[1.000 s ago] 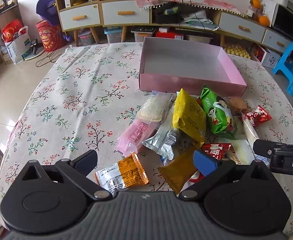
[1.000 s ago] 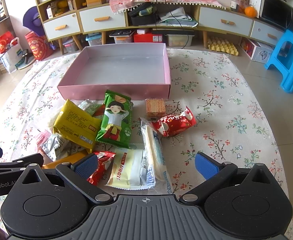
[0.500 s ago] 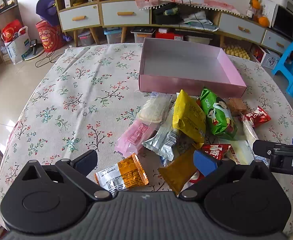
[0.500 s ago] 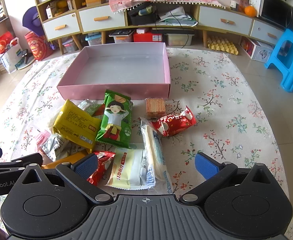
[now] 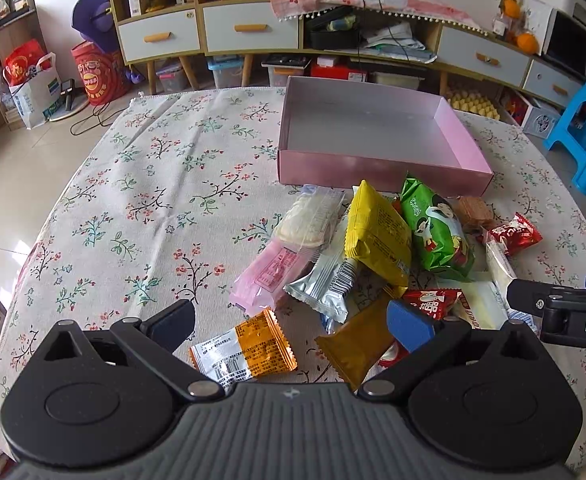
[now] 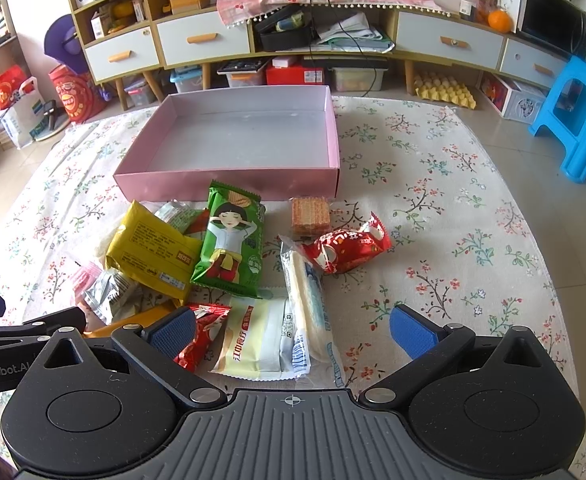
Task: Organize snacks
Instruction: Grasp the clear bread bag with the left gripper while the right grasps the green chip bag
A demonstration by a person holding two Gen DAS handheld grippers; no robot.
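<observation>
With the left gripper [image 5: 289,326] and right gripper [image 6: 291,330] both wide open and empty, a grab into the overlapping foil snack packets [image 6: 229,264] risks pinching two together or scattering them short of the empty pink cardboard box [image 6: 229,184].

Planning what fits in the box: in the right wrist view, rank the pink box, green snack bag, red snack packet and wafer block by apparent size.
1. pink box
2. green snack bag
3. red snack packet
4. wafer block
The box lies farthest from the camera and looks largest anyway; the other three lie at similar distances, so their order seems safe.

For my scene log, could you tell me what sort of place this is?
Probably a home living room: a floral tablecloth covers the table, a drawer cabinet lines the wall, and a microwave and blue stool stand nearby.
</observation>
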